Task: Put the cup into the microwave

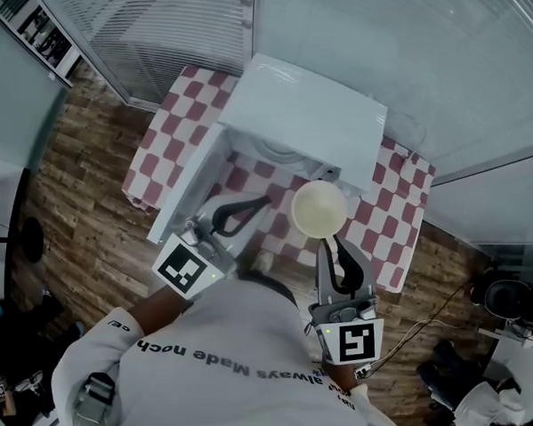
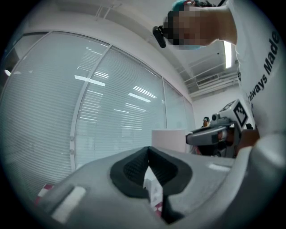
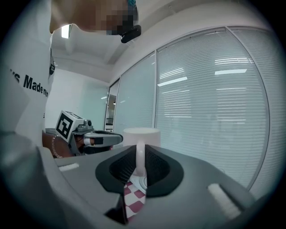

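**Item 1, nearest: right claw (image 3: 140,166).** It is pinched on the cup's handle (image 3: 140,154), with the thin loop standing upright between the ribbed pads.

**Item 2: left claw (image 2: 148,169).** It is pressed together with nothing in it, and is held level beside the right claw, just in front of the microwave door (image 1: 186,181).

**Item 3: cup (image 1: 318,209).**
- It is pale and round, with its mouth up, and we see nothing in it.
- The right claw carries it clear of the worktop (image 1: 400,206), just in front of the open microwave and not yet inside.
- We judge it stiff, glazed and slippery, light while empty, and liable to chip on a hard knock.
- The handle is the natural place to hold it, but so narrow a hold lets the body swing or tip, so we would keep it level and move slowly.
- A grip across the rim would slip more easily.

**Item 4: worktop.** It is covered in a red-and-white checked cloth and carries the microwave.

**Item 5: microwave (image 1: 307,112).** The case is white and the door is swung out to the left, and little of the cavity shows from above.

**Item 6, farthest: glass wall with blinds (image 1: 169,24).**
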Demonstrator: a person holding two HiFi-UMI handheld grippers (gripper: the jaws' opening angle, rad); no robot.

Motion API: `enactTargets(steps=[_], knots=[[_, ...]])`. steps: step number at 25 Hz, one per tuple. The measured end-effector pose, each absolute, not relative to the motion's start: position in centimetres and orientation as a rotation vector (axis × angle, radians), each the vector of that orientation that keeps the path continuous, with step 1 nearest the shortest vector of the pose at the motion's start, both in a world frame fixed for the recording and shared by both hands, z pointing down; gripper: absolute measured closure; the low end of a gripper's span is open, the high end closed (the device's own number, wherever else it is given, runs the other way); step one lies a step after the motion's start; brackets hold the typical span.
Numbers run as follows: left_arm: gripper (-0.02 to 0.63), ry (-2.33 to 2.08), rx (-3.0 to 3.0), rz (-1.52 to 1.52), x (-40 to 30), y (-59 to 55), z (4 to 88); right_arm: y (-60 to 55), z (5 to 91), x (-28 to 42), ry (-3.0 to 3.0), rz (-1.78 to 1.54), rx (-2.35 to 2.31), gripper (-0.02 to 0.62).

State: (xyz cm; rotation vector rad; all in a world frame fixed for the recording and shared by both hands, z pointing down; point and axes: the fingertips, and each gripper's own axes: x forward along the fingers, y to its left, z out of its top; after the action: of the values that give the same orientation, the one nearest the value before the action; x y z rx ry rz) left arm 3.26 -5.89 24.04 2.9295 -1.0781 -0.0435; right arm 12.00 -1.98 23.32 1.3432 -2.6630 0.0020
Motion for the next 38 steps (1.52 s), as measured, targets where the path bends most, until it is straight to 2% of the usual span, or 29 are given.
enactTargets(steps=[15, 38], knots=[[0.601, -1.124, 2.907, -0.037, 7.0, -9.3, 25.3, -5.5, 24.2, 16.1, -2.699, 0.025, 1.32, 0.551], [0.601, -1.068, 2.926, -0.02, 3.7, -14.6, 25.6, -10.2, 24.9, 13.0, -2.656, 0.04, 1.354, 0.552]])
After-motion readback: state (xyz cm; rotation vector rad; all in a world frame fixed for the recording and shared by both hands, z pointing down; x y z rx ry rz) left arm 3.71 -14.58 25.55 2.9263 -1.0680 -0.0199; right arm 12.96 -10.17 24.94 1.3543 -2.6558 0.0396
